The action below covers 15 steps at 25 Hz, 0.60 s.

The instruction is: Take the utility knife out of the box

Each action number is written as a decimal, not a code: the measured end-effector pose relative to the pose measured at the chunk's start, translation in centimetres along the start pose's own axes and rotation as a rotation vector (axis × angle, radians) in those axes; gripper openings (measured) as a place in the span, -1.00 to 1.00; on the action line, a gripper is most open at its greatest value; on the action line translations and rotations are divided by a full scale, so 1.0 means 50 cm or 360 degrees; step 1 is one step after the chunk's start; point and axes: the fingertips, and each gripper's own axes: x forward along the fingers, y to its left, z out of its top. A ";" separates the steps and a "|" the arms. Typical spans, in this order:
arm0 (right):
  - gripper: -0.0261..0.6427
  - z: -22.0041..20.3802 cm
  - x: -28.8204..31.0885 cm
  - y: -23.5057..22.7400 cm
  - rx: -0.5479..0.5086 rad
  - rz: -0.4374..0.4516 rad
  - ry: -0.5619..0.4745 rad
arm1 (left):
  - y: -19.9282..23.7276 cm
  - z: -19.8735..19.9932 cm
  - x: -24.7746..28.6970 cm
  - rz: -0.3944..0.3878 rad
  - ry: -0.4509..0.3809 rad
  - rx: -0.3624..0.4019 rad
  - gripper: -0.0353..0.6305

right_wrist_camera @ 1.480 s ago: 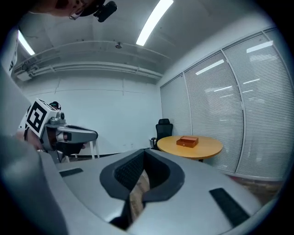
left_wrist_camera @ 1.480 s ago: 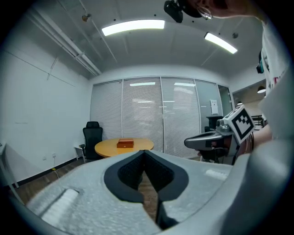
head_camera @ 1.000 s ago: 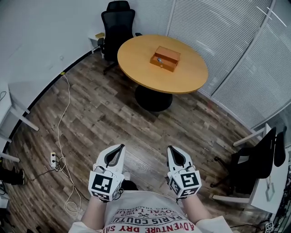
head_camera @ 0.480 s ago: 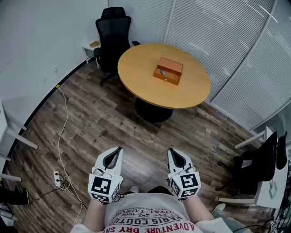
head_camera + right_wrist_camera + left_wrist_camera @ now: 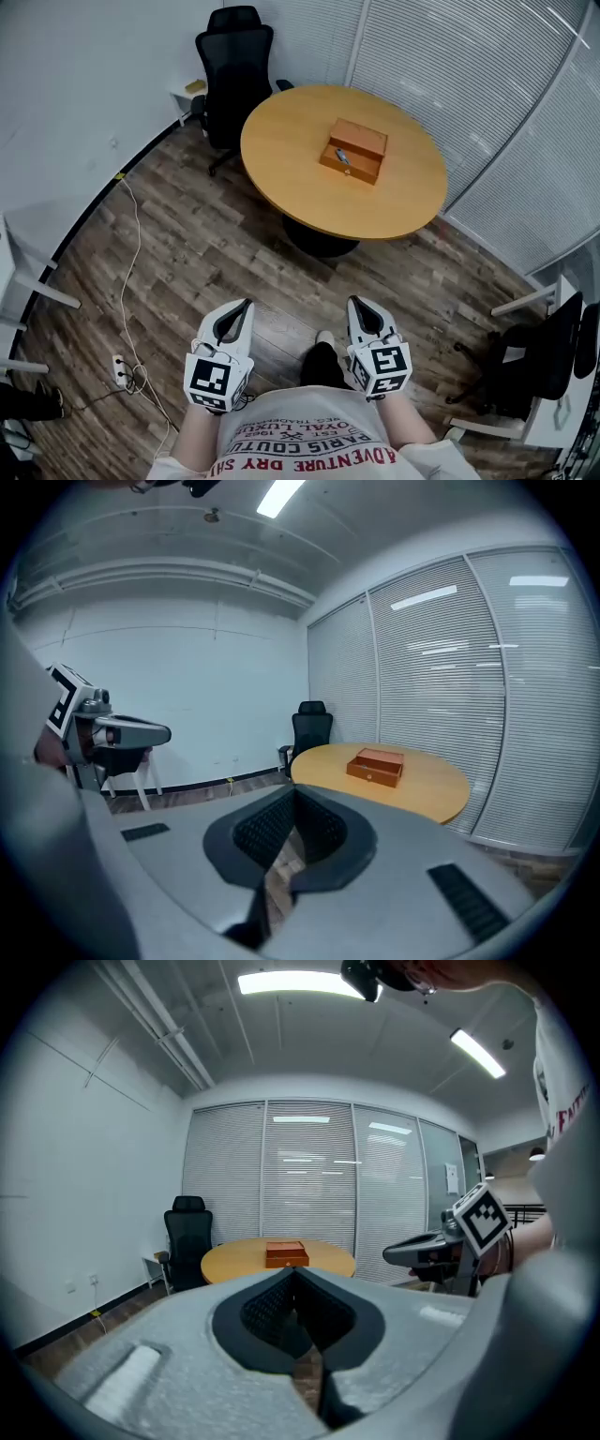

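Both grippers held low in front of the person, well short of the table: left gripper (image 5: 246, 305) w/ jaws closed tip to tip, nothing between them; right gripper (image 5: 354, 302) likewise closed and empty. Neither touches anything. Ahead, on the round wooden table (image 5: 281, 183), the brown box (image 5: 361, 139) sits open, w/ the utility knife (image 5: 342, 157) lying in its near half. In the head view the knife's long axis slants from upper left to lower right; blade end too small to make out.
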 end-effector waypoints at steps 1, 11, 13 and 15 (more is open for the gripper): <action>-0.89 0.006 0.023 -0.026 0.0011 0.0011 -0.0001 | 0.001 0.006 0.029 0.0013 0.0003 0.0001 -0.91; -0.89 0.089 0.217 -0.302 0.0016 0.0152 0.0007 | -0.001 0.119 0.353 0.0134 -0.0035 -0.0005 -0.91; -0.89 0.095 0.246 -0.354 0.0016 0.0166 0.0011 | -0.011 0.131 0.414 0.0139 -0.0035 0.0003 -0.91; -0.89 0.093 0.273 -0.402 0.0025 0.0175 0.0026 | -0.020 0.137 0.464 0.0152 -0.0026 0.0002 -0.91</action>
